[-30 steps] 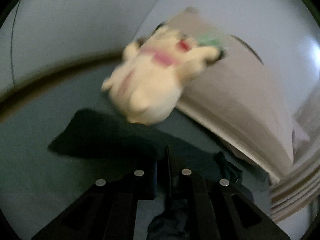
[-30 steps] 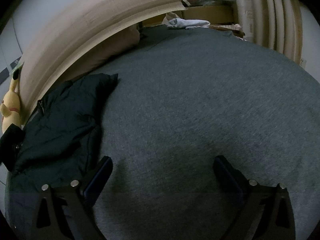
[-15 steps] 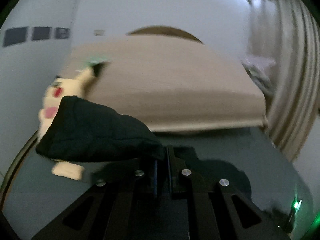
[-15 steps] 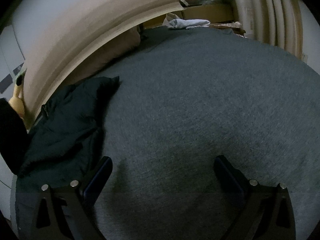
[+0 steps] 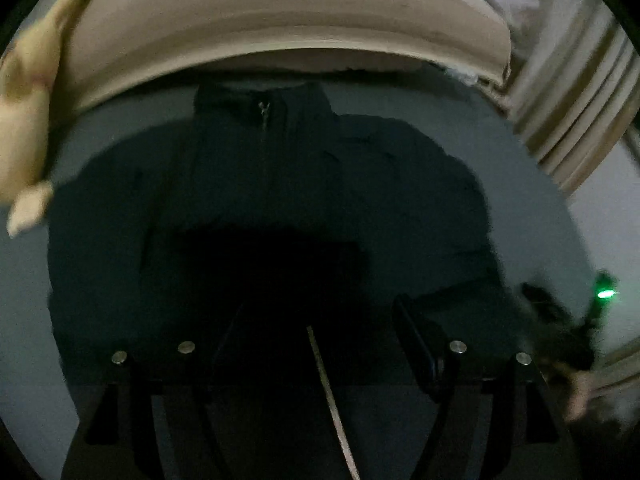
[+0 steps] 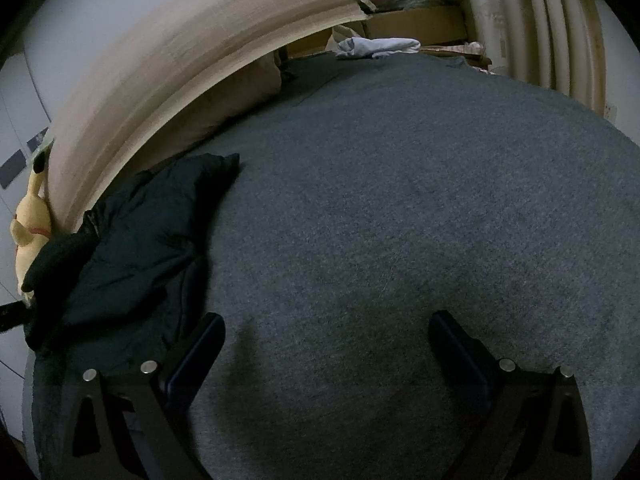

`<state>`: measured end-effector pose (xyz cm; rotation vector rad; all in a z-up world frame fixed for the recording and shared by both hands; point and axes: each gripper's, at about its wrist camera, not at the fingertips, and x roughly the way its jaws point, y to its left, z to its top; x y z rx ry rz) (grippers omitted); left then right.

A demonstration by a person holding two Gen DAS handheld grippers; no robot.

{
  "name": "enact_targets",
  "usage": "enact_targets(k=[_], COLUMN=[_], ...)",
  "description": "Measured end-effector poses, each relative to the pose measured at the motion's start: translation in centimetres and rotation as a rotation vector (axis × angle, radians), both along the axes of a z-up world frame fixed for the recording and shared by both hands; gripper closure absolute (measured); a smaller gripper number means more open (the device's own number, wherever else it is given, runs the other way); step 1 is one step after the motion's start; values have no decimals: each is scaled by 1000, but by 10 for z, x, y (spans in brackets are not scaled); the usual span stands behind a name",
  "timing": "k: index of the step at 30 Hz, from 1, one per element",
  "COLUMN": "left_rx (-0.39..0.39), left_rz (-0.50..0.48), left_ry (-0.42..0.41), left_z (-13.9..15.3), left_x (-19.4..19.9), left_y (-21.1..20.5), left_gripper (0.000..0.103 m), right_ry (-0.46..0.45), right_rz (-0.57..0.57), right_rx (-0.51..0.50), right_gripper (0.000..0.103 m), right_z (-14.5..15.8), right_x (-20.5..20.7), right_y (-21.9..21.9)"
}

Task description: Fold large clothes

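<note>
A: Which step is this?
B: Early folding, I'd judge. The jacket [image 5: 280,184] lies zipped on the bed [image 6: 400,220], collar at twelve o'clock. Left tongs [image 5: 316,328] gape over its hem, holding nothing.
A: And next?
B: Right tongs [image 6: 326,344], wide and empty, should take the sleeve at ten o'clock.

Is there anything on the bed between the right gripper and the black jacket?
No. In the right wrist view only bare grey bed cover lies between the right gripper and the jacket.
</note>
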<state>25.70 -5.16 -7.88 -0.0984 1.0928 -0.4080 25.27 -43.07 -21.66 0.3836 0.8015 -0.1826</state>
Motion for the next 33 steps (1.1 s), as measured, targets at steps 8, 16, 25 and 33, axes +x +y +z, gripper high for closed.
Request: enact_targets(k=[8,16,25,33], left_rx=[-109,-187,-255,-260], left_rz=[111,549,644,598], left_ry=[-135,-179,-122,-174], left_z=[24,-20,-90,-92], left_x=[-52,-39,-55,-62], left_y=[99,210,252,254], left_gripper=[27,26,26,26], right_ry=[47,-157,-27,-26], right_rz=[-34,398,698,538], right_rx=[-199,-398,-815,-656], right_gripper=[2,2,32,92], right_z=[35,140,94,124], right_x=[0,28,117,143], right_y=[20,195,384,353])
